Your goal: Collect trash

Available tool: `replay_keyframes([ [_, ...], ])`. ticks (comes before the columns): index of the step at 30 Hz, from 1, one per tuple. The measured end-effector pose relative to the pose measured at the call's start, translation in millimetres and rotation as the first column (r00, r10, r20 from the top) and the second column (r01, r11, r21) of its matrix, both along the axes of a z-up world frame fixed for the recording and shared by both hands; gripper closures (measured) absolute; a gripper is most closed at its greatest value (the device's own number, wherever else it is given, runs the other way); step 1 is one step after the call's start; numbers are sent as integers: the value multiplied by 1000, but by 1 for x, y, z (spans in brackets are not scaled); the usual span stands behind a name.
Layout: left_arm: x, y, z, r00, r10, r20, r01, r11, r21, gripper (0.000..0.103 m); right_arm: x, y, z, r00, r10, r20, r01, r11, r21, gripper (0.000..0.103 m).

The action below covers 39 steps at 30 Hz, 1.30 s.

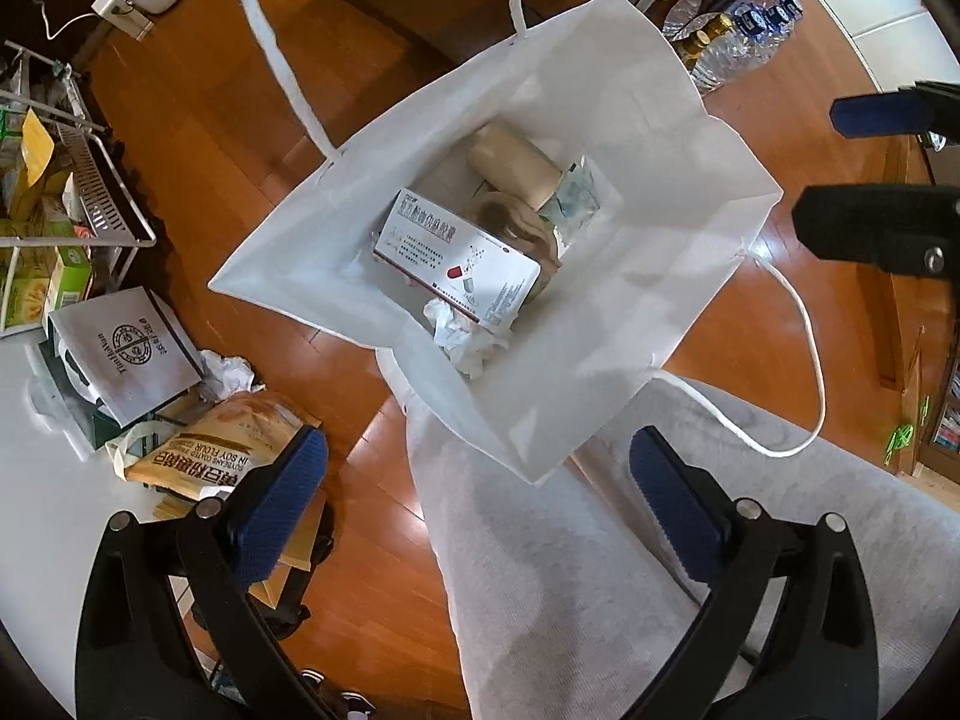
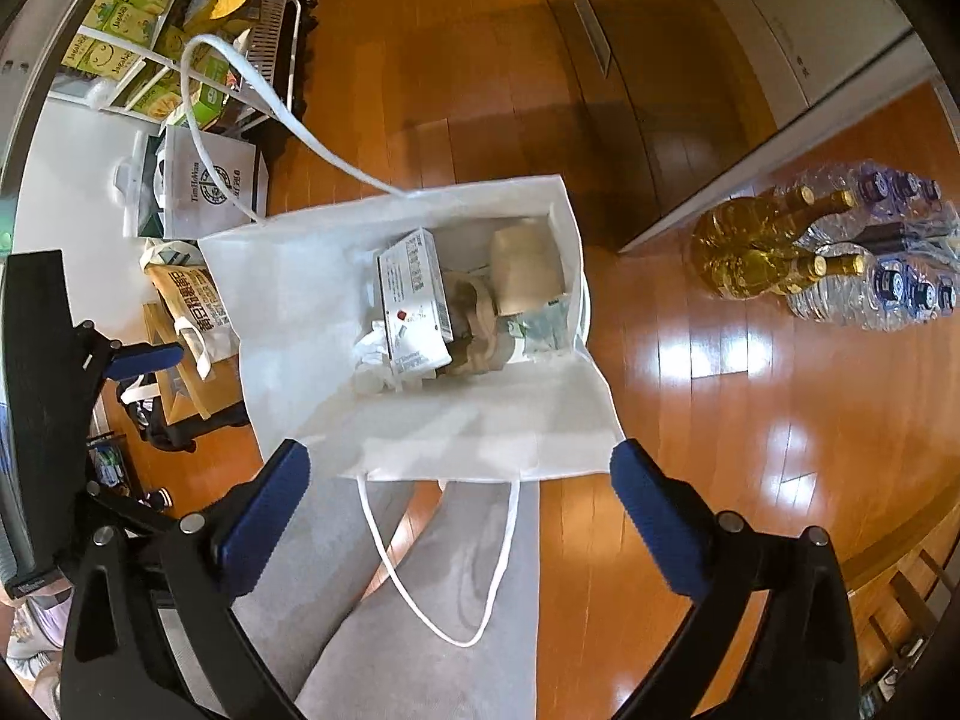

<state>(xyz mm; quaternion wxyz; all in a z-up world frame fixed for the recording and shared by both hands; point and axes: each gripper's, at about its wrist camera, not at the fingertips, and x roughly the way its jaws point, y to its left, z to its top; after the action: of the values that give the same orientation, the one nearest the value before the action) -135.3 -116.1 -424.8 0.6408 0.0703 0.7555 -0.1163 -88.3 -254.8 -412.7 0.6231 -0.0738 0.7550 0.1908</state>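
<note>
A white paper bag (image 1: 654,192) with rope handles stands open on the wooden floor, also in the right wrist view (image 2: 300,324). Inside lie a white medicine box (image 1: 462,258) (image 2: 414,294), a beige roll (image 1: 513,165) (image 2: 528,270), crumpled tissue (image 1: 465,336) (image 2: 375,354), brown wrapping (image 2: 477,330) and a greenish packet (image 1: 573,198). My left gripper (image 1: 474,492) is open and empty above the bag's near corner. My right gripper (image 2: 459,504) is open and empty above the bag's near edge; it also shows at the left wrist view's right edge (image 1: 864,174).
My grey-trousered legs (image 1: 570,570) fill the foreground. At left are a printed white bag (image 1: 129,348), a brown flour bag (image 1: 210,456), crumpled paper (image 1: 231,372) and a rack of green boxes (image 2: 132,18). Oil bottles (image 2: 756,252) and packed water bottles (image 2: 888,276) stand at right.
</note>
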Motion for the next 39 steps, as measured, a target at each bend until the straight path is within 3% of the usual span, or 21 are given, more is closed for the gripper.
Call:
replay_keyframes([
  [5,-2,0,12,1000,12,17,-12,1000,-1,2,-7,-3,12,1000,4,19,-4,1000,-1,4],
  [13,-13,1,80,982,43,186,-37,999,-31,2,-22,-11,81,984,46,174,-48,999,8,4],
  [18,-14,6,120,954,99,282,-88,995,-52,2,-18,-15,134,959,4,284,-22,998,61,4],
  [24,-5,16,174,896,168,412,-144,985,-89,2,-6,-10,195,902,-48,428,-13,990,138,4],
  [32,32,33,252,748,187,637,-183,980,-73,2,20,11,270,779,-87,621,-51,978,200,4],
  [36,45,45,292,644,213,735,-222,971,-86,2,33,22,308,697,-112,708,-70,973,222,4],
  [37,50,49,305,608,216,764,-239,967,-84,2,36,24,318,675,-120,728,-72,971,227,4],
  [39,55,54,319,569,225,791,-256,962,-90,2,41,26,335,638,-131,758,-81,968,236,4],
])
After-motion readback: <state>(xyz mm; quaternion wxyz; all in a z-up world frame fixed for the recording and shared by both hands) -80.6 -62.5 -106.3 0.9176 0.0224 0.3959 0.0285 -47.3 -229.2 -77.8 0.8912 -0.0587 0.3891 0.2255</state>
